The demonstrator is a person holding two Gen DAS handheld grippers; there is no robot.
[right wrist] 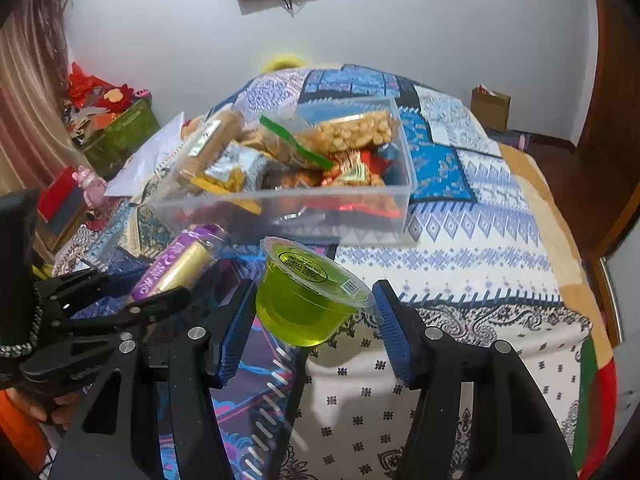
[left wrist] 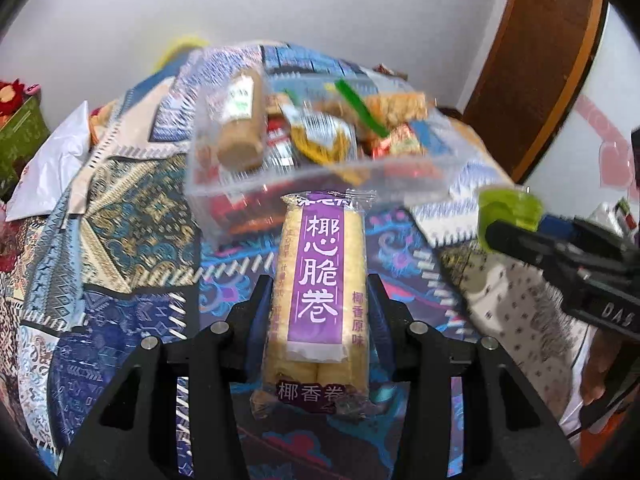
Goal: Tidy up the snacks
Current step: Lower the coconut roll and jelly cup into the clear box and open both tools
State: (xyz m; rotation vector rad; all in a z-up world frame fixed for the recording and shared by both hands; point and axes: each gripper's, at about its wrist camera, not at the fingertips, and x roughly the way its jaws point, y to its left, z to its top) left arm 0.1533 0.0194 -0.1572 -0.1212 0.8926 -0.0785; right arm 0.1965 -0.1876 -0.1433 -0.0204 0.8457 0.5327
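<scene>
The left gripper (left wrist: 318,304) is clamped on a purple-labelled roll packet (left wrist: 318,292); a green jelly cup (right wrist: 308,300) is pinched by the right gripper (right wrist: 314,320); both are held just short of the clear bin (right wrist: 400,184), already heaped with snacks; only the right view shows both items.

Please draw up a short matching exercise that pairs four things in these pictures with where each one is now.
Things:
1. purple-labelled roll packet
2. green jelly cup
3. peanut brittle bag
4. clear plastic bin

Places:
A. standing on the patterned bedspread
B. between the left gripper fingers
C. lying on the pile in the bin
D. between the right gripper fingers

Pairs: 1-B, 2-D, 3-C, 4-A
</scene>
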